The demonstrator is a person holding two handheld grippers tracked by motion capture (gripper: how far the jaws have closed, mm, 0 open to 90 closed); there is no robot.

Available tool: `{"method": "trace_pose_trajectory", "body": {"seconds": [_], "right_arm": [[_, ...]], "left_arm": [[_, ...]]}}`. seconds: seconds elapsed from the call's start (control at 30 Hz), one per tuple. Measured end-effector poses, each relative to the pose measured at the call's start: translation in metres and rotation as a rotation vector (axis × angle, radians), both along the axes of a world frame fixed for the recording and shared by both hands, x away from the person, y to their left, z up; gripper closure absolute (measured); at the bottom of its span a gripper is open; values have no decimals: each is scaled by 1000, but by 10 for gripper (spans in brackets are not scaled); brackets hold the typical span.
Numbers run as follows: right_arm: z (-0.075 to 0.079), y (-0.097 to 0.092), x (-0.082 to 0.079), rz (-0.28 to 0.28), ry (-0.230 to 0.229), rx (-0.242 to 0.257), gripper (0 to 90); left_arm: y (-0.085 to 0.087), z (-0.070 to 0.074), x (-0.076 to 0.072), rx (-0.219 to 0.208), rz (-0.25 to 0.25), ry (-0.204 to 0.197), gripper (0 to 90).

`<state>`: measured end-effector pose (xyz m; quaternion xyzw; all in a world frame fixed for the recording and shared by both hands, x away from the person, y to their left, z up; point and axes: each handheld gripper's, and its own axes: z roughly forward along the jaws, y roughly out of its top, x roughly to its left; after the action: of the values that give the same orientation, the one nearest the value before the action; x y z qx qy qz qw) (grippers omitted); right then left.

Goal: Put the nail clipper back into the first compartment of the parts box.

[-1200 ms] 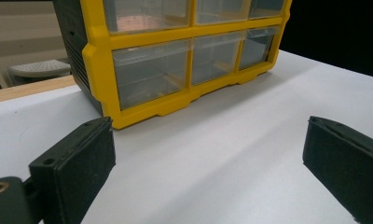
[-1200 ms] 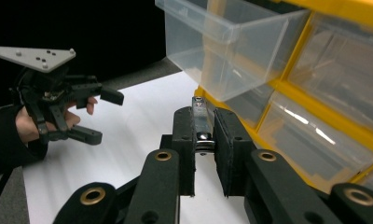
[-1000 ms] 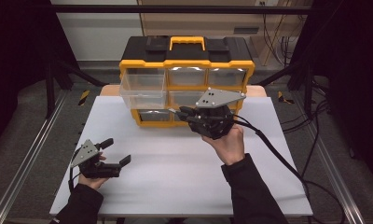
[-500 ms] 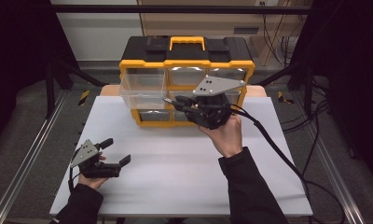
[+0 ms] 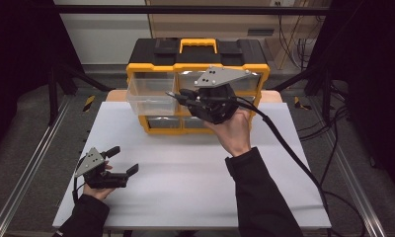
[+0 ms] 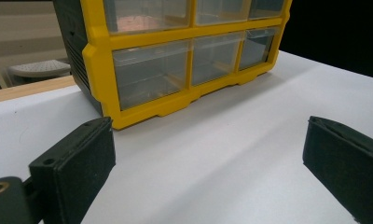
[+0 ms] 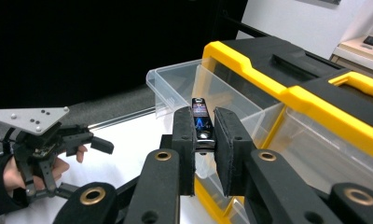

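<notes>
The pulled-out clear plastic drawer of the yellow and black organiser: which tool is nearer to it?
Right. The right tool, shut on a small dark device, is at the pulled-out clear plastic drawer. The left tool, open, sits low on the white table, well short of it.

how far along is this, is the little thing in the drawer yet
Not yet. Done: the top-left clear drawer of the yellow organizer is pulled out, and the right gripper has a small dark stick-like item pinched between its fingers. In hand: it is held beside the open drawer. Left: release it inside, likely close the drawer. The left gripper rests open on the table.
</notes>
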<state>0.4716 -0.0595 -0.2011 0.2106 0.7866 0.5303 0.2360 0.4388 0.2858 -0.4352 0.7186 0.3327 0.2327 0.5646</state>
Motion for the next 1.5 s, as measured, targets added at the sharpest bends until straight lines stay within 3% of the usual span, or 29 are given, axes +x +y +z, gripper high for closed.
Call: {"method": "trace_pose_trajectory", "body": {"seconds": [1.1,1.5], "right_arm": [[4,35,47,-30,39,-27,796],[-3,45,60,-45,66,-31,795]], "left_arm": [[0,-1,1,1,0,6,22],[0,-1,0,0,1,5,22]]}}
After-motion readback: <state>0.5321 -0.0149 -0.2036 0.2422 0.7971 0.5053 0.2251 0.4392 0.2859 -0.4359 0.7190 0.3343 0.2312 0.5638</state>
